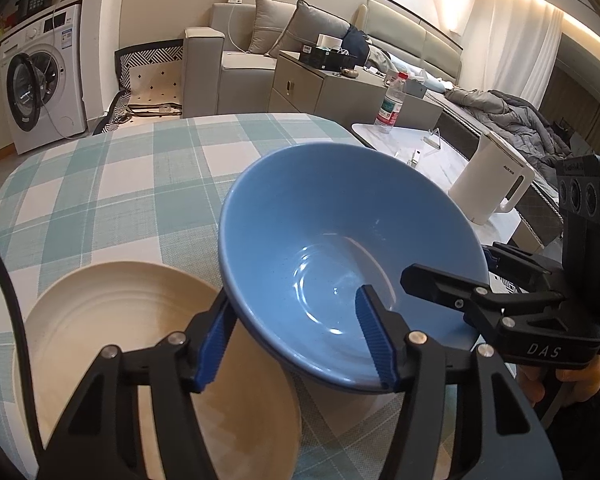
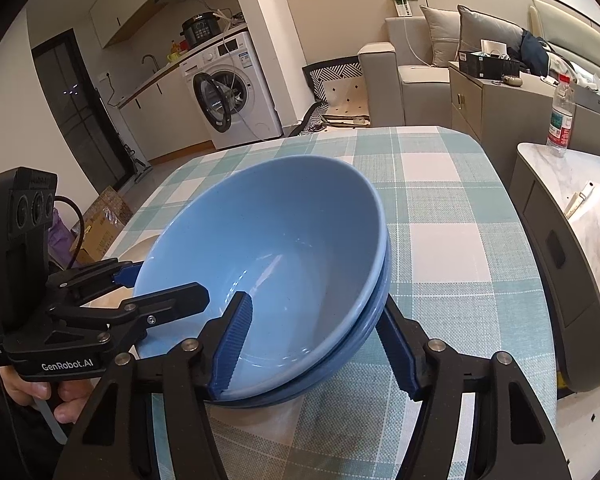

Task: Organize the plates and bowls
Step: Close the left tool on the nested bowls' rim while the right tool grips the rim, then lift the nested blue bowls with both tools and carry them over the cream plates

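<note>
Two blue bowls (image 1: 340, 248) are nested together and tilted above the checked tablecloth (image 1: 120, 184). The left gripper (image 1: 296, 340) is half open, with one finger inside the bowl and one outside, at about 7 o'clock of the rim. The right gripper (image 2: 316, 344) straddles the rim in the same way, near 5 o'clock. I cannot tell if the pads press. A cream plate (image 1: 112, 320) lies just beside the bowls, at 8 o'clock

Home living area, sofa (image 1: 240, 60), washing machine (image 2: 236, 92), checked tablecloth (image 1: 140, 168), kettle (image 1: 492, 178)
</note>
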`<state>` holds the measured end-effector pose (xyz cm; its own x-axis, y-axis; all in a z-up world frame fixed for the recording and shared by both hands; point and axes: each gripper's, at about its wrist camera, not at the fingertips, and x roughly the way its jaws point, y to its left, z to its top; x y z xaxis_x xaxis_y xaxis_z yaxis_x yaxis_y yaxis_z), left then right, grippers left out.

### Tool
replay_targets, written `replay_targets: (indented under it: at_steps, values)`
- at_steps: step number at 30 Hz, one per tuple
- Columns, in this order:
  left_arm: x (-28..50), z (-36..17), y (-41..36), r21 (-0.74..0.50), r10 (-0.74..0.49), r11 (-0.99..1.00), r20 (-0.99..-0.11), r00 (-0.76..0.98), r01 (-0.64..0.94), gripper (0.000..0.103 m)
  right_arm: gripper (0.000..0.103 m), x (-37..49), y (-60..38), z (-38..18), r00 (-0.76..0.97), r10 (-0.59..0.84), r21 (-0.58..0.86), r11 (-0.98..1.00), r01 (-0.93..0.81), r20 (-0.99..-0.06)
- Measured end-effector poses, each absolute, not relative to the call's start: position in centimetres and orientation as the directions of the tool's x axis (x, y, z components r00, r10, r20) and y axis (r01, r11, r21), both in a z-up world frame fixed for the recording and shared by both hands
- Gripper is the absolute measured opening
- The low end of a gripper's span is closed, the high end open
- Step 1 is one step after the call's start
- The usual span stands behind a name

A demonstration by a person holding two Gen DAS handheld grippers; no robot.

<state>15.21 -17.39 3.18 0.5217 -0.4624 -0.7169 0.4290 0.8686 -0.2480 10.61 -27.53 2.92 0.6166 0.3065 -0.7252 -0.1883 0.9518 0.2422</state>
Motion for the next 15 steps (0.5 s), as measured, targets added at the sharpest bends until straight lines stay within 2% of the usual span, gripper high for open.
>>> replay_targets:
  at_steps: [15]
  values:
    - [14.98, 3.62, -17.22, -0.249, -0.468, 0.866, -0.708, 0.529, 0.434, 0.060, 0.065, 9.85, -27.34, 3.61, 0.637, 0.286, 0.212, 0.958, -0.191, -0.716]
